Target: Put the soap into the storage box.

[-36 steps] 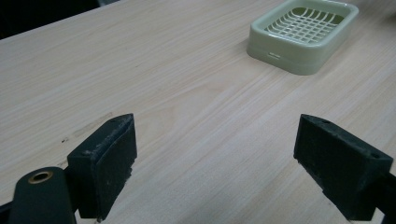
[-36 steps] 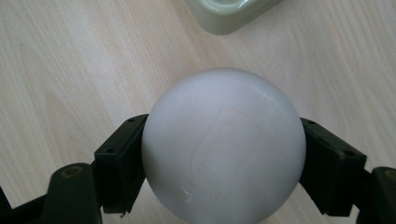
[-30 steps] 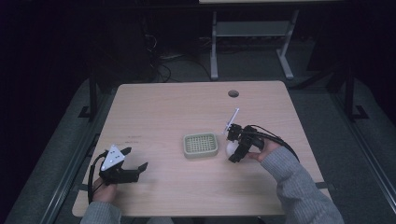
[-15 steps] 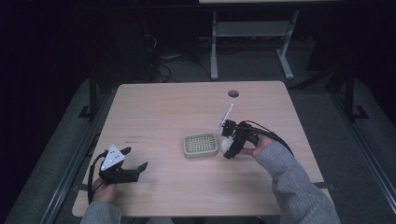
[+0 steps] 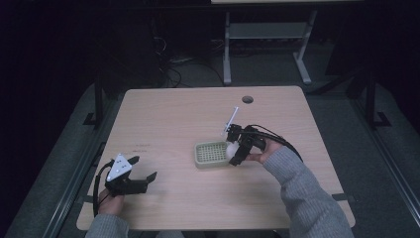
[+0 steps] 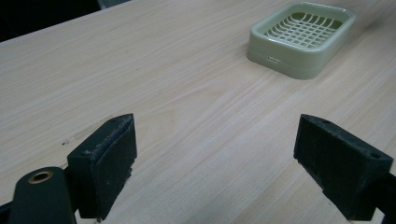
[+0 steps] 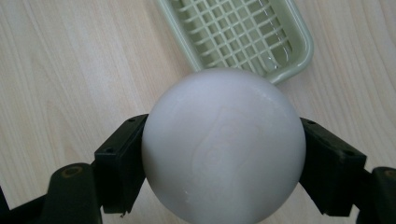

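Note:
A round white soap [image 7: 223, 144] with an embossed mark sits clamped between the two black jaws of my right gripper [image 7: 224, 158]. In the high view that right gripper [image 5: 232, 151] holds the white soap [image 5: 232, 148] at the right edge of the pale green soap dish [image 5: 208, 154] near the table's middle. The grid-bottomed soap dish [image 7: 238, 32] lies just beyond the soap, with nothing in it. My left gripper [image 5: 139, 171] rests at the table's front left, jaws wide apart and holding nothing. The soap dish [image 6: 301, 35] lies far ahead of my left gripper [image 6: 229, 172].
The light wooden table [image 5: 163, 119] has a round cable hole [image 5: 247, 99] near its back edge. A thin white rod [image 5: 229, 120] stands up from the right gripper. Behind the table are a metal stand [image 5: 265, 44] and loose cables on the dark floor.
My right gripper has carried the white soap leftward, from beside the dish to its right edge. The left gripper has stayed put.

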Tool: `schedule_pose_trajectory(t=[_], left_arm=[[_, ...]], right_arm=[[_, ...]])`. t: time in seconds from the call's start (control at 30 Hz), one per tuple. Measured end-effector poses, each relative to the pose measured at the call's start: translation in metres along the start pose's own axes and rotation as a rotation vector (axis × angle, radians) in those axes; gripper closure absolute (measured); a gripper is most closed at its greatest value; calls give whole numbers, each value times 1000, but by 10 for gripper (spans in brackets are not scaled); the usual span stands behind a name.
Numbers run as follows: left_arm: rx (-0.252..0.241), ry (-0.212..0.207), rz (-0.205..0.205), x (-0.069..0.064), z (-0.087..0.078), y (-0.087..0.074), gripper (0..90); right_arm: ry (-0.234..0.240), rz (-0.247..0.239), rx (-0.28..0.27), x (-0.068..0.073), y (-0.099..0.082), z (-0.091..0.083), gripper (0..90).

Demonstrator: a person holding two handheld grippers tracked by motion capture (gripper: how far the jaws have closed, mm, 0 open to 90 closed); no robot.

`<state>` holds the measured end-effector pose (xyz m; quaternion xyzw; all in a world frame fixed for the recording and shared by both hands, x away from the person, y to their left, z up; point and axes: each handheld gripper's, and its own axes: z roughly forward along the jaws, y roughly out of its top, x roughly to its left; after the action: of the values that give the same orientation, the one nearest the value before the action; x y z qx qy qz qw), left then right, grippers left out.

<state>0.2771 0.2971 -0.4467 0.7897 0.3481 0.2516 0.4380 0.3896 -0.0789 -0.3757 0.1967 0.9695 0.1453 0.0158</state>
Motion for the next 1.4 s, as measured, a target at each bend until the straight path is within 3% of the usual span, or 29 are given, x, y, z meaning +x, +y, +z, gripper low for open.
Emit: schedule_pose_trajectory(t=[0.6,1.4], left_arm=[[-4,0,-4,-1,0,0,128],[-11,4,-17,0,0,1,129]], right_arm=[[-6,-36,25,1,24,2,236],[22,-81,32,-2,54,15,235]])
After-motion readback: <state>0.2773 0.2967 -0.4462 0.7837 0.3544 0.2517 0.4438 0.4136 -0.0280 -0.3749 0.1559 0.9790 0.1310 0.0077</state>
